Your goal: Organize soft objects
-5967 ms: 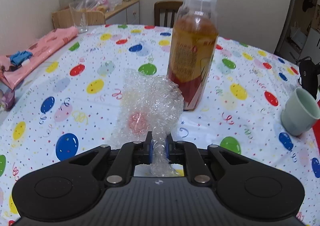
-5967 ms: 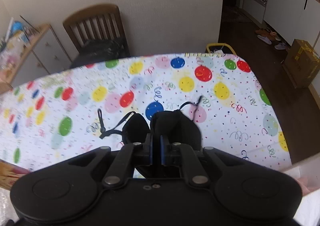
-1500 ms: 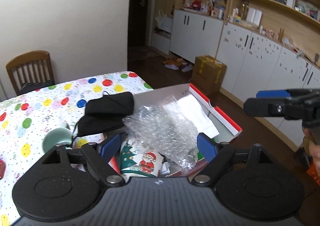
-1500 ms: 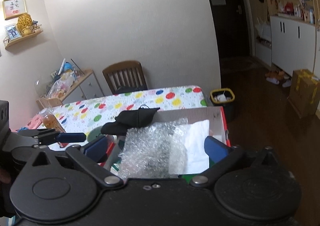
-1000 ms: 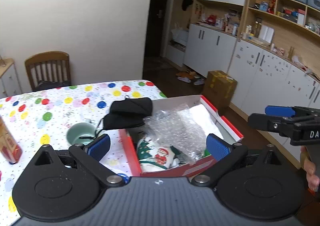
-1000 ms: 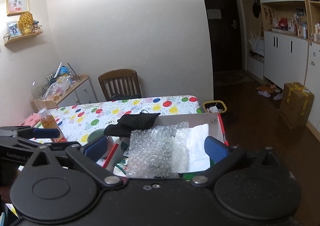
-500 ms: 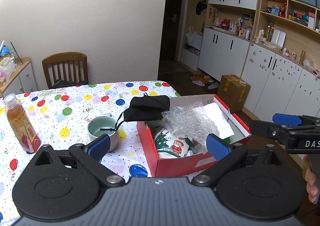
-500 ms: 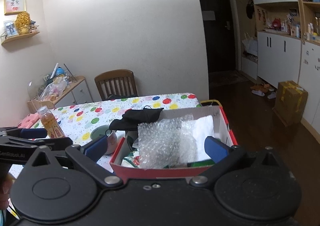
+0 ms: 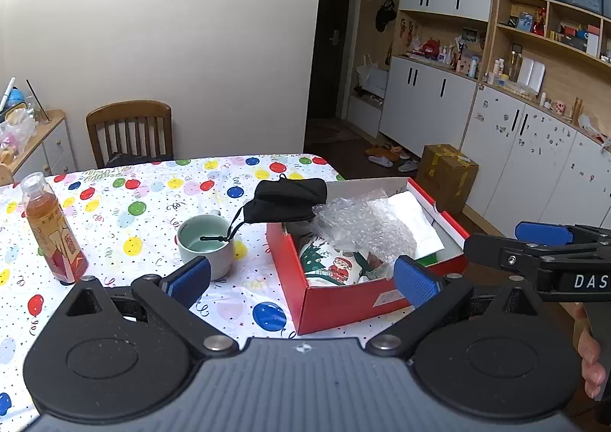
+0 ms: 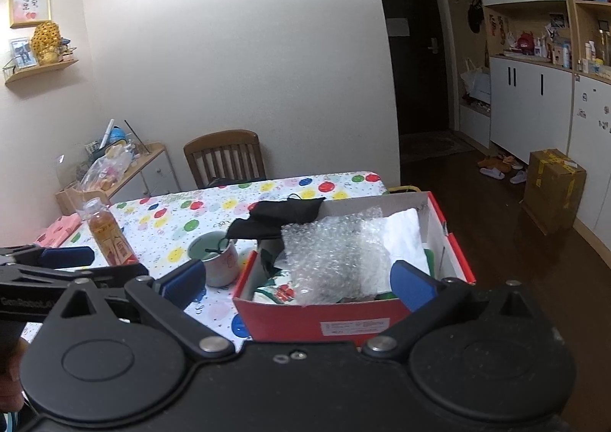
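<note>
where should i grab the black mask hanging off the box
Pinch the bunched cloth of the black mask where it rests on the red box rim, coming from above. It is draped over the edge, and its thin ear loop dangles into the green cup, so lift straight up.

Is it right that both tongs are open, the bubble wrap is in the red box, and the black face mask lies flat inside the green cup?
Not quite. The black fabric face mask is draped over the corner of the red cardboard box; only its ear loop dangles into the pale green ceramic cup, as the left wrist view shows. The clear bubble wrap is in the box, and the left tongs and right tongs are open.
</note>
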Demonstrator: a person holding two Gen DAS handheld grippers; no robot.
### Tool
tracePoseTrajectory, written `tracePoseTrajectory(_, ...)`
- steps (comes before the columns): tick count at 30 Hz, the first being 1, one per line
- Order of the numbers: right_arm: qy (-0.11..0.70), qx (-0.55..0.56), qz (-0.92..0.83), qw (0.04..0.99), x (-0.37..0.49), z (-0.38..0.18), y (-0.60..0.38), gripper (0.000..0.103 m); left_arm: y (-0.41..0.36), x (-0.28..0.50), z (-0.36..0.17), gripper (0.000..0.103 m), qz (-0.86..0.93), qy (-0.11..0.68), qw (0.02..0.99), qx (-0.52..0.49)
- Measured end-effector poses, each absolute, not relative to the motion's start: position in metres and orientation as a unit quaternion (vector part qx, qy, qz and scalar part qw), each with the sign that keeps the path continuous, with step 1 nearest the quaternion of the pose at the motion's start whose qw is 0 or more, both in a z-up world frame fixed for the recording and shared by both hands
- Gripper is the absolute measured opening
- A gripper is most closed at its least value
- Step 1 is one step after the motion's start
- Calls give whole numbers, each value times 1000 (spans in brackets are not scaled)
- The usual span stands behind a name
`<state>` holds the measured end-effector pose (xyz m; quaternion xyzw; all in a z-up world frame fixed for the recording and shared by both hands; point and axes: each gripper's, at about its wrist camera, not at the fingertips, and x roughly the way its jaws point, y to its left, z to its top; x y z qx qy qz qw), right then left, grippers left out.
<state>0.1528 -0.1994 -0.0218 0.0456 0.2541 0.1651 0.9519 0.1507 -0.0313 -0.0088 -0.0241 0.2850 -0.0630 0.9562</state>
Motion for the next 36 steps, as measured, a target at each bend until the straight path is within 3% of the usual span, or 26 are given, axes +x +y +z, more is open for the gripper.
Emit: tracePoseTrajectory(36,251,43,189,948,155,-19,-194,103,-31,146,2,103,-52,274,960,-18)
